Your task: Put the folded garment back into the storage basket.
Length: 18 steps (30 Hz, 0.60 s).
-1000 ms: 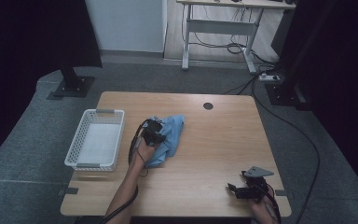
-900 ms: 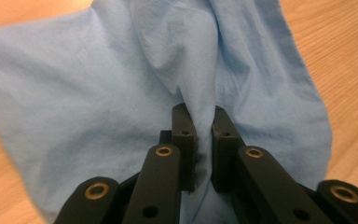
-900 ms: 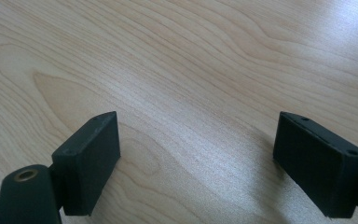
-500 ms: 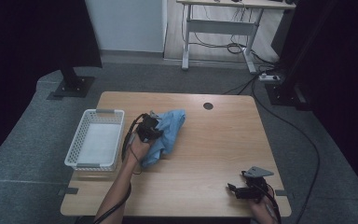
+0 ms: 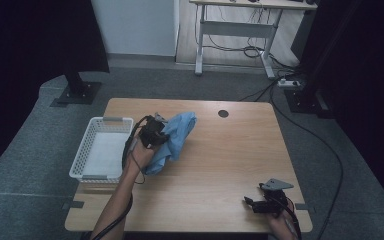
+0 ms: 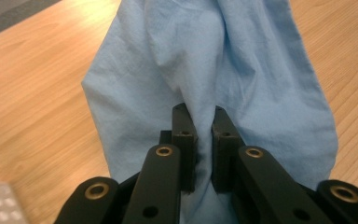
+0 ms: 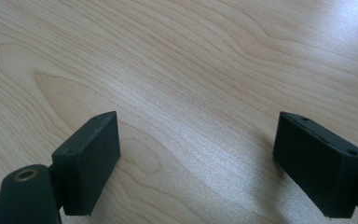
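My left gripper (image 6: 199,122) has its two black jaws pinched tight on a fold of the blue cloth (image 6: 214,65); in the left gripper view I see only a thin strip of fabric between the pads. From the high view that gripper (image 5: 152,134) sits above the left half of the table (image 5: 230,165), just right of the white basket (image 5: 87,150), with the cloth (image 5: 177,137) hanging from it.

The cloth runs long from its upper end near the table's far edge down and to the left toward my forearm (image 5: 125,190), so its long axis lies slanted across the table. It is soft, matte, lightly creased woven fabric, bunched into a rounded drape with a deep central fold. The left gripper view gives me those wrinkles and the pinch point; the high view gives me the full outline and the basket beside it, a rectangular plastic lattice with a grey handle bar at each end.

My right gripper (image 7: 196,163) has its jaws spread wide with nothing between them, just pale wood grain with a low sheen. The high view places it (image 5: 252,204) near the table's front right corner, well apart from the cloth, grey three-cornered plate on top.
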Tool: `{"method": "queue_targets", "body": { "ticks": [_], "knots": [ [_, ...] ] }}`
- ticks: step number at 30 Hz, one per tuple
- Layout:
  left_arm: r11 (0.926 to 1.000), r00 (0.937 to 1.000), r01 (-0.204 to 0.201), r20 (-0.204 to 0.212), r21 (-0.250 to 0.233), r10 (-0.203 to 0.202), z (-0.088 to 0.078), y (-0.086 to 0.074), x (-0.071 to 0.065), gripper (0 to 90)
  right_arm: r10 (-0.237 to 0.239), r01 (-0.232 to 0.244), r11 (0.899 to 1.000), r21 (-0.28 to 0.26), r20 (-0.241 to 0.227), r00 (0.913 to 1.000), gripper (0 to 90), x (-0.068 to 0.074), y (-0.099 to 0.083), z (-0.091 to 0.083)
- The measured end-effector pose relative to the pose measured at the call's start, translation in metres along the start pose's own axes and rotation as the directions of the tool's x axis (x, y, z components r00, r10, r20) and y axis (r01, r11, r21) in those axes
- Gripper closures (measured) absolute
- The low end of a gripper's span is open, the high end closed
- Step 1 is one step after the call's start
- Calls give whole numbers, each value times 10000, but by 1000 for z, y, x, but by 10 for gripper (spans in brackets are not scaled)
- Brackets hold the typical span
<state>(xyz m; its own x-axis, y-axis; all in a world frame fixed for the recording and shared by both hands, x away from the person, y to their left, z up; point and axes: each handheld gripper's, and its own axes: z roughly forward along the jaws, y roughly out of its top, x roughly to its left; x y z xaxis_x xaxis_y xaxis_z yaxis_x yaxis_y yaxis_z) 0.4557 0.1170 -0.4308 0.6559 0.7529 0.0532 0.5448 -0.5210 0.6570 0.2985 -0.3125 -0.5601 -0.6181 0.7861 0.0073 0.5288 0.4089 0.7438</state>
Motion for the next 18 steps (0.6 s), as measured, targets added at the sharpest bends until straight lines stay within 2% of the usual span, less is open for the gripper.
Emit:
{"method": "queue_targets", "body": {
  "ticks": [18],
  "knots": [
    [9997, 9979, 47, -641, -249, -63, -48, -3, 19, 832, 20, -20, 10000, -8, 22, 10000, 144, 1, -1, -1]
  ]
}}
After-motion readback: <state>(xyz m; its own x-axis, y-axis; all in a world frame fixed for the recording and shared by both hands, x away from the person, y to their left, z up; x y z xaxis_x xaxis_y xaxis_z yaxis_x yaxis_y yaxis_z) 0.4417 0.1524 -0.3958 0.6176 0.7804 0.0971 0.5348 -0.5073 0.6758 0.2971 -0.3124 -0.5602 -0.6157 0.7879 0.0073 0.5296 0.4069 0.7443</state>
